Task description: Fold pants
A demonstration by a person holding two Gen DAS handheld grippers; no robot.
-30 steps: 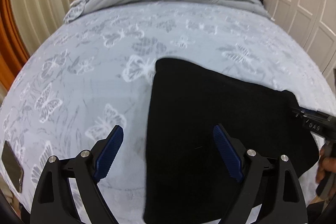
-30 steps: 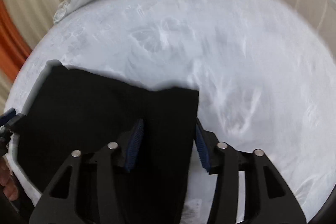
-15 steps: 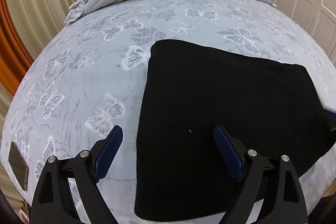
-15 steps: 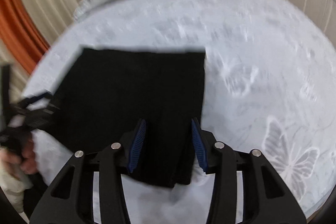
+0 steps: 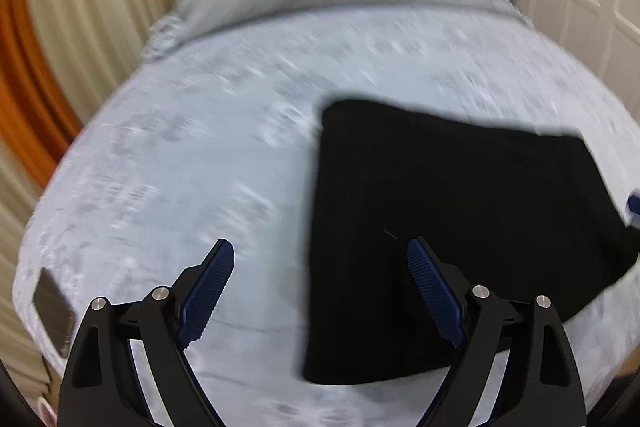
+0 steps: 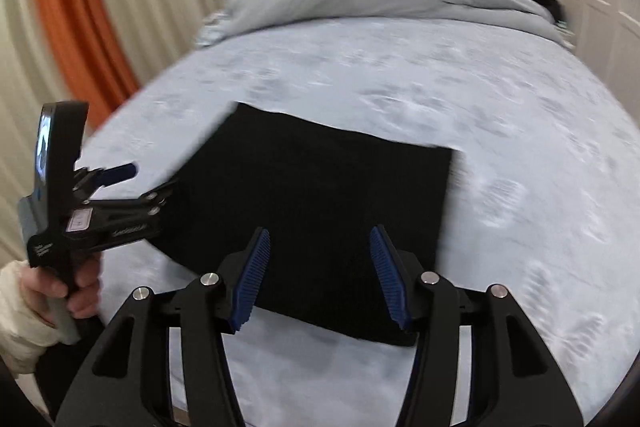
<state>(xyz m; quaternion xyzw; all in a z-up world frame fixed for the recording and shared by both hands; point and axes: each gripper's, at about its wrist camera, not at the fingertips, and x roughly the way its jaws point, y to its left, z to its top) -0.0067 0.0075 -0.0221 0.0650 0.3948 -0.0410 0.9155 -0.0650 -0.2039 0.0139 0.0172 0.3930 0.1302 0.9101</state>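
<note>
Both grippers have backed away from the folded black pants (image 5: 448,235), which lie at 3 o'clock on the bedspread (image 5: 192,155); left gripper (image 5: 320,291) gapes empty. Right view: pants at 12 o'clock, right gripper (image 6: 320,275) open, empty.
</note>
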